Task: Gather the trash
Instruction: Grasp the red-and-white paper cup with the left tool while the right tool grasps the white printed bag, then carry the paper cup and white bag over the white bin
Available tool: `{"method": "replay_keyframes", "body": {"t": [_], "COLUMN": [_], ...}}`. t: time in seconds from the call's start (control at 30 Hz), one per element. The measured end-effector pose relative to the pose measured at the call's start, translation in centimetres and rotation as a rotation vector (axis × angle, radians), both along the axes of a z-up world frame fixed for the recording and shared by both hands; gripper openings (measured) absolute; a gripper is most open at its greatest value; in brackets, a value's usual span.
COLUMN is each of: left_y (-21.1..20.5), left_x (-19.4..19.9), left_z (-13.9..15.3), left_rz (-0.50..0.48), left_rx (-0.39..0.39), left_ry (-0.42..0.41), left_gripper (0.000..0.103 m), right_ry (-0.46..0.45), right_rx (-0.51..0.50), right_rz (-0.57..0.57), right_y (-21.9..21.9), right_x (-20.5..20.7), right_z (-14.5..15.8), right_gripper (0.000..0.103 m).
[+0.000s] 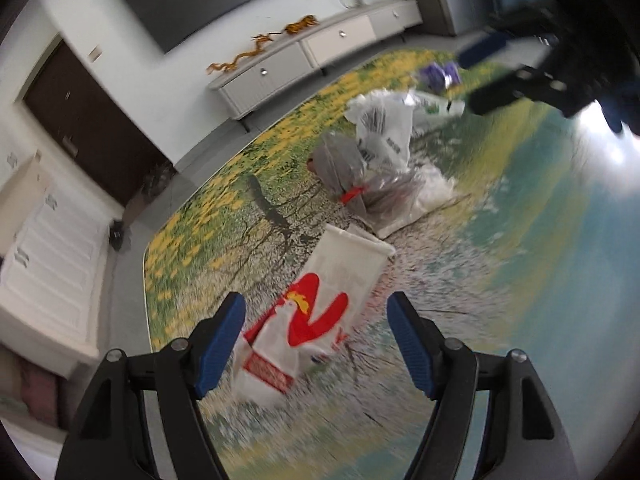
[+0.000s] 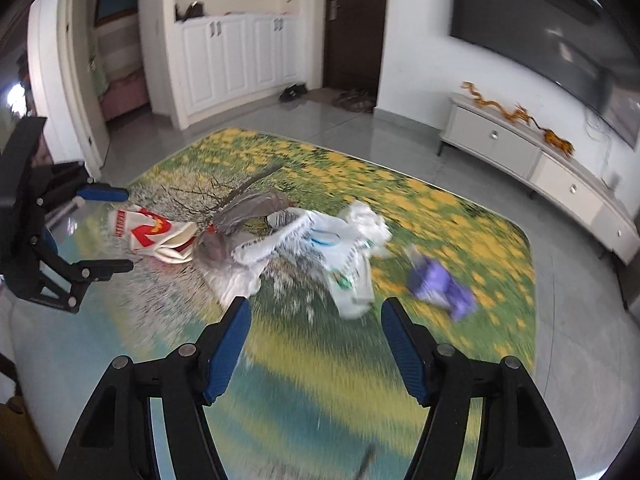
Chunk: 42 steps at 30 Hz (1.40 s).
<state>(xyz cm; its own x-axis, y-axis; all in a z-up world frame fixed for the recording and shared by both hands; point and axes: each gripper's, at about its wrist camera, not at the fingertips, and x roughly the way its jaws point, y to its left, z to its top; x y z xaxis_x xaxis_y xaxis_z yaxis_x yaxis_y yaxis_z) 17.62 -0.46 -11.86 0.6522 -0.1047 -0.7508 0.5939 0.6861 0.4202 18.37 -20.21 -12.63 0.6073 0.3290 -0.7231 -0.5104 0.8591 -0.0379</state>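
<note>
- The left gripper is held with its blue-padded fingers wide apart and nothing between them; a white paper bag with a red print is seen lying on the rug just ahead of the fingertips.
- The right gripper is likewise spread open and empty, above the rug and short of the litter.
- The floor is covered by a large printed rug, showing yellow flowers, bare branches and green-blue bands; grey tiles are seen around it.
- The trash is gathered near the middle of the rug: a grey translucent plastic bag is draped against white plastic bags, with the printed paper bag at one side and a purple wrapper set apart at the other.
- In the left view, a red tie is seen on the grey bag.
- Each gripper is caught in the other's camera, at the edge of the frame.
- A low white TV cabinet is placed along the wall, with golden dragon ornaments on top and a dark wall-mounted screen above.
- A dark door and white built-in cupboards are seen beyond the rug, with shoes left on the tiles between them.
</note>
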Motion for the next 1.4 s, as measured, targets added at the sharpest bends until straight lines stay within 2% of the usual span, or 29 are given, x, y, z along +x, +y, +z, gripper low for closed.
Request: {"method": "replay_keyframes", "body": {"t": [0.17, 0.27, 0.37, 0.43, 0.47, 0.5, 0.53, 0.6, 0.7, 0.87, 1.1, 1.2, 1.4], "left_y": [-0.2, 0.0, 0.0, 0.2, 0.4, 0.7, 0.9, 1.1, 1.4, 2.0, 2.6, 2.0, -1.2], "left_x": [1.7, 2.8, 3.7, 4.1, 4.5, 4.8, 5.1, 5.3, 5.2, 3.4, -0.5, -2.2, -5.1], "left_z": [-0.6, -0.9, -1.5, -1.4, -1.4, -1.4, -1.5, -1.5, -1.3, 0.4, 4.6, 6.6, 10.0], "left_rz": [-0.035, -0.040, -0.034, -0.018, -0.002, 0.015, 0.027, 0.061, 0.095, 0.132, 0.145, 0.133, 0.078], "left_rx": [0.055, 0.061, 0.046, -0.006, -0.033, -0.063, -0.084, -0.114, -0.158, -0.281, -0.445, -0.491, -0.528], "left_ry": [-0.013, 0.006, 0.039, 0.080, 0.104, 0.120, 0.134, 0.150, 0.162, 0.177, 0.179, 0.171, 0.137], "left_gripper": [0.072, 0.072, 0.072, 0.071, 0.069, 0.058, 0.043, 0.034, 0.015, 0.013, 0.012, 0.012, 0.012], "right_ry": [-0.022, -0.021, -0.011, -0.011, -0.017, -0.018, -0.012, -0.002, 0.010, 0.038, 0.034, 0.007, -0.074], "right_rx": [-0.090, -0.119, -0.154, -0.158, -0.158, -0.147, -0.134, -0.106, -0.070, 0.035, 0.172, 0.223, 0.286], "right_rz": [0.067, 0.107, 0.138, 0.144, 0.141, 0.135, 0.132, 0.125, 0.115, 0.086, 0.050, 0.027, -0.052], "right_y": [2.3, 3.2, 4.0, 4.1, 4.0, 3.7, 3.6, 3.1, 2.6, 1.5, -0.5, -1.9, -6.2], "right_x": [2.7, 3.9, 4.4, 4.6, 4.6, 4.6, 4.6, 4.4, 3.6, 1.1, -3.8, -6.1, -10.4], "right_z": [-1.1, -1.7, -2.7, -3.1, -3.1, -3.0, -3.0, -2.9, -2.7, -1.7, 1.1, 2.8, 5.9], "right_gripper": [0.060, 0.052, 0.039, 0.024, 0.021, 0.013, 0.010, 0.007, 0.005, 0.004, 0.004, 0.004, 0.004]}}
